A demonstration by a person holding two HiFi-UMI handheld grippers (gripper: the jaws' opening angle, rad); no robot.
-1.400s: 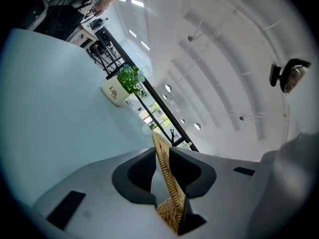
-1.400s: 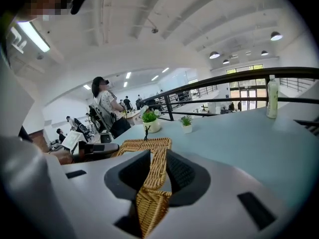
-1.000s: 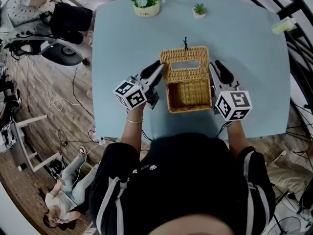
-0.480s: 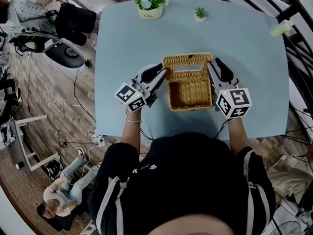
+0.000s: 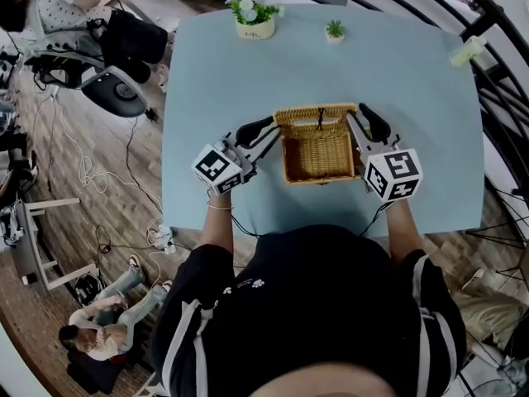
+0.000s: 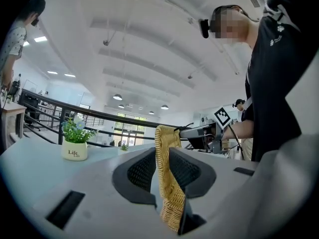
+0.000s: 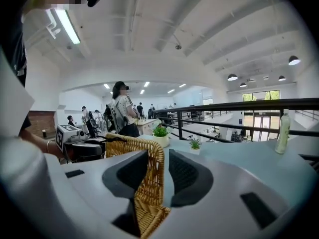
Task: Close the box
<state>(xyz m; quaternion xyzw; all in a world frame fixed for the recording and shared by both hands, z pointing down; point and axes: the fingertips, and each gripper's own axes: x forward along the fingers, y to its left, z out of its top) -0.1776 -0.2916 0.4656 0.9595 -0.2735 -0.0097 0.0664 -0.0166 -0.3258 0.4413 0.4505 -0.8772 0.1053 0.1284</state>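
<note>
A wicker box sits open on the light blue table. Its woven lid stands tilted up along the box's far edge, hinged there. My left gripper is shut on the lid's left edge; in the left gripper view the wicker lid runs between the pads of that gripper. My right gripper is shut on the lid's right edge, and the right gripper view shows the wicker lid pinched in that gripper. The box's inside looks empty.
A flowering plant in a white pot and a tiny potted plant stand at the table's far edge. A pale bottle stands at the far right corner beside a black railing. A person on an office chair sits left of the table.
The lid has swung up from lying back flat to standing tilted over the box's far edge. Both grippers rose with it, and the left one rolled.
</note>
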